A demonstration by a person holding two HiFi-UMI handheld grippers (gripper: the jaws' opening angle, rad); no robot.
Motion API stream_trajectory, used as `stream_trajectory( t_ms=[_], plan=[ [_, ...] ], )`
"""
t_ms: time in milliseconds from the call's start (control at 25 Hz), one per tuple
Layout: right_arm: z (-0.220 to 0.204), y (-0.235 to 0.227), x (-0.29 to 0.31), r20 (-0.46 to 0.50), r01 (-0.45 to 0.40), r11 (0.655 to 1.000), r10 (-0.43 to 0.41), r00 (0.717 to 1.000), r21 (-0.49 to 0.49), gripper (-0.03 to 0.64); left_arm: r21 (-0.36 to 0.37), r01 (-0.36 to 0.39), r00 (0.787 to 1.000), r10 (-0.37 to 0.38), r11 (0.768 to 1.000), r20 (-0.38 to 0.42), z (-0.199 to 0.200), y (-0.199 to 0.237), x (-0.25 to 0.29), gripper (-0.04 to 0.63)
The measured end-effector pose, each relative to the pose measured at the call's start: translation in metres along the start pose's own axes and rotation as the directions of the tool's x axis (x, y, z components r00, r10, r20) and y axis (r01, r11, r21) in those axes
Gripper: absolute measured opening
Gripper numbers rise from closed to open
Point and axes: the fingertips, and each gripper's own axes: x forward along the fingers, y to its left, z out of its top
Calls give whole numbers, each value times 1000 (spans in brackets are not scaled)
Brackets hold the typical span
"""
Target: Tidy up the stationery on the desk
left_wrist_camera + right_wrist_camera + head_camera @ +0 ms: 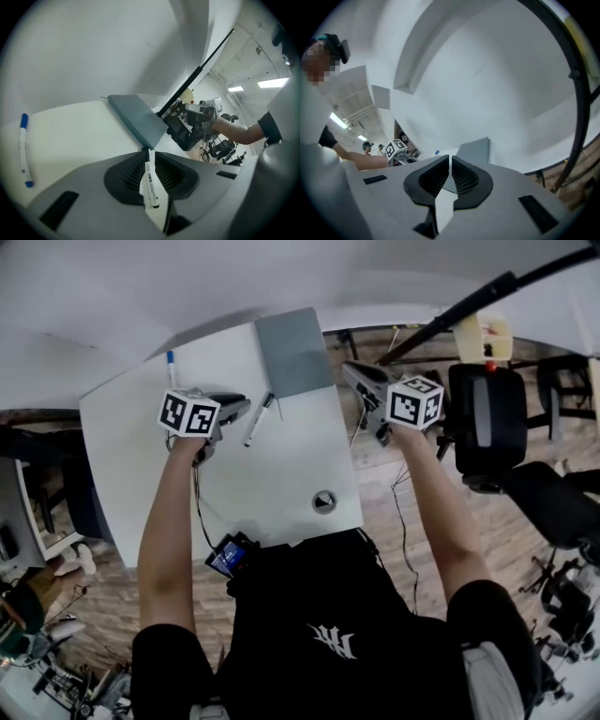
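Left gripper (pixel 147 152): my fingers (pixel 126 176) clamp pen (pixel 259 418), axis 1 o'clock toward pad (pixel 293 351).
Right gripper (pixel 450 158): fingers together, empty.

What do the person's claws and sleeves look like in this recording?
The left claw and right claw have light grey bodies and black ribbed pads. Each carries a white cube with black square markers. The person wears a black short-sleeved shirt.
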Motion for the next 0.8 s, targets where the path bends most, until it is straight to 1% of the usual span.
stream_trajectory(
  t_ms=[40, 120, 200, 240, 320, 400, 480, 520, 560, 600, 680, 800],
  plan=[
    [7, 20, -2, 19, -45, 998, 45, 999, -46, 40, 17, -5, 999, 5, 1000, 46, 5, -6, -11, 57],
    [13, 59, -7, 33, -117, 982, 123, 992, -145, 40, 48, -9, 991, 2, 999, 135, 12, -22, -30, 27],
    [13, 95, -14, 40, -171, 960, 184, 982, -222, 39, 79, -17, 976, -1, 997, 220, 16, -39, -47, 3],
    [13, 111, -17, 46, -194, 949, 211, 976, -248, 40, 98, -21, 965, -5, 995, 262, 17, -48, -55, 2],
    [10, 141, -23, 65, -234, 932, 261, 963, -277, 39, 135, -34, 941, -14, 990, 337, 17, -65, -71, 2],
    [6, 166, -29, 81, -268, 918, 303, 950, -293, 38, 154, -57, 914, -10, 986, 406, 13, -77, -83, 2],
    [-2, 189, -36, 90, -290, 907, 331, 939, -307, 40, 143, -79, 887, 4, 987, 461, 3, -86, -92, 2],
    [-6, 199, -40, 93, -295, 903, 338, 937, -313, 40, 132, -85, 879, 12, 988, 476, -4, -89, -94, 2],
    [-11, 208, -43, 95, -295, 901, 340, 935, -318, 40, 119, -89, 878, 21, 989, 479, -12, -91, -93, 2],
    [-16, 216, -46, 97, -291, 899, 338, 936, -326, 40, 109, -95, 881, 32, 990, 471, -21, -91, -91, 2],
    [-27, 227, -46, 97, -269, 898, 320, 942, -349, 40, 100, -125, 896, 69, 987, 439, -40, -86, -83, 2],
    [-46, 234, -34, 87, -223, 899, 274, 958, -376, 41, 112, -193, 914, 137, 975, 381, -63, -72, -70, 4]
  ],
)
